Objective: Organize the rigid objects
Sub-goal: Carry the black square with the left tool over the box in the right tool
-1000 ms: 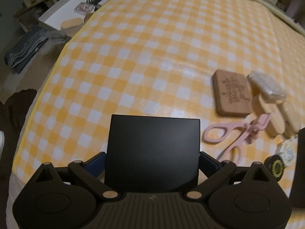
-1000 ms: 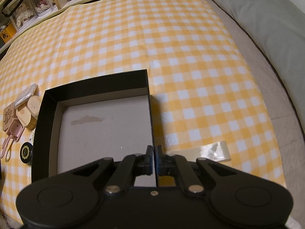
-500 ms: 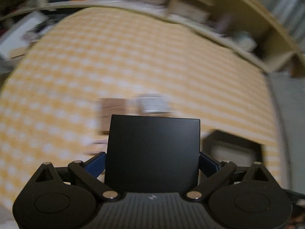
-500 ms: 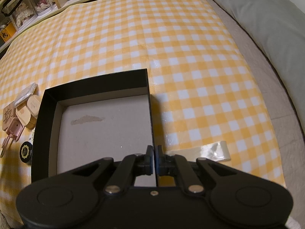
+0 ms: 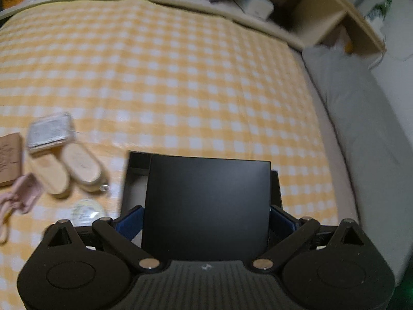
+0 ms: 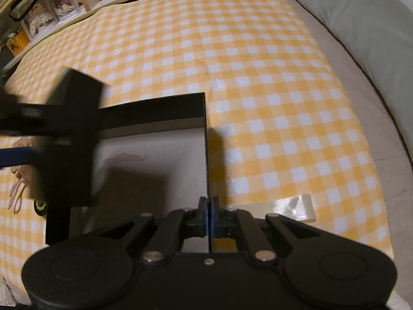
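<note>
Lid [image 5: 206, 204] of black card sits clamped between the wide-spread fingers of the left gripper [image 5: 206, 222], its flat top facing the camera. It hangs over the near left part of the open black box [image 6: 152, 118], which rests on the yellow checked cloth [image 6: 258, 77]. The right gripper [image 6: 208, 213] has its fingers pinched together on the right wall of the box, near its front corner. Left of the box lie two wooden oval pieces [image 5: 64, 170], a clear packet [image 5: 49, 129], a brown carved block [image 5: 9, 155] and what looks like pink scissors [image 5: 18, 199], though blur softens them.
</note>
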### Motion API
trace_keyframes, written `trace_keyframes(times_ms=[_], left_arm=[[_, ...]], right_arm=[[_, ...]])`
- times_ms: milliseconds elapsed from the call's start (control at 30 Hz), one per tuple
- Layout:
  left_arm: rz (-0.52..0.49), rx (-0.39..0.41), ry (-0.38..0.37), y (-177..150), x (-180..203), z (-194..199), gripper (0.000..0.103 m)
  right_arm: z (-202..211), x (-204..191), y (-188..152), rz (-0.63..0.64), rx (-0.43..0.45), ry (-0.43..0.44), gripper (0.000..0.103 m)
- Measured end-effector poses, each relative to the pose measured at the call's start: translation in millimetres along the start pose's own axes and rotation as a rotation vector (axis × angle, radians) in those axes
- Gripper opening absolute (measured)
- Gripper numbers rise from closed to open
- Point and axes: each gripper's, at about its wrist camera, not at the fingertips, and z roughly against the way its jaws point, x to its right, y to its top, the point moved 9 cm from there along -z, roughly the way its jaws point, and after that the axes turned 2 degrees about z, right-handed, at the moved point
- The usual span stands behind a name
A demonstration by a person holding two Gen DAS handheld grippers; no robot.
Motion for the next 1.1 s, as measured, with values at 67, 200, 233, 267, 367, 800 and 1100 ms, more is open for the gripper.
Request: trace_keyframes(times_ms=[67,200,233,267,367,800,1100], left_arm=[[-0.015,-0.019,0.017,-2.4,3.8,-16.1,0.099],[-0.021,-0.046,0.027,-7.5,13.2,-41.5,0.099],[-0.02,-0.049,0.026,-9.7,12.5,-42.5,0.099],[-0.015,-0.05,0.027,-9.9,13.3,-46.7,0.099],[0.0,-0.059,0.033,-10.0,11.6,-60.1,0.099],[0.172,-0.082,-0.114,-16.2,4.7,-62.5,0.103],[0.187,-0.102,-0.113,-21.7,2.0,-55.2,0.103]], right_arm=[[0.9,0.0,0.2,-0.009,0.001,0.012,0.004],[1.0,-1.6,-0.7,-0.016,0.003,0.024,0.004],[0.7,-1.6,-1.0,-0.018,0.001,0.026,0.004],[0.5,-1.0,-1.2,-0.02,0.0,0.028,0.004],[-0.5,0.6,-1.0,-0.026,-0.002,0.029,0.004],[-2.0,-2.7,-1.3,-0.02,-0.003,0.028,0.004],[-2.1,-2.8,-1.7,-0.02,-0.002,0.028,0.004]])
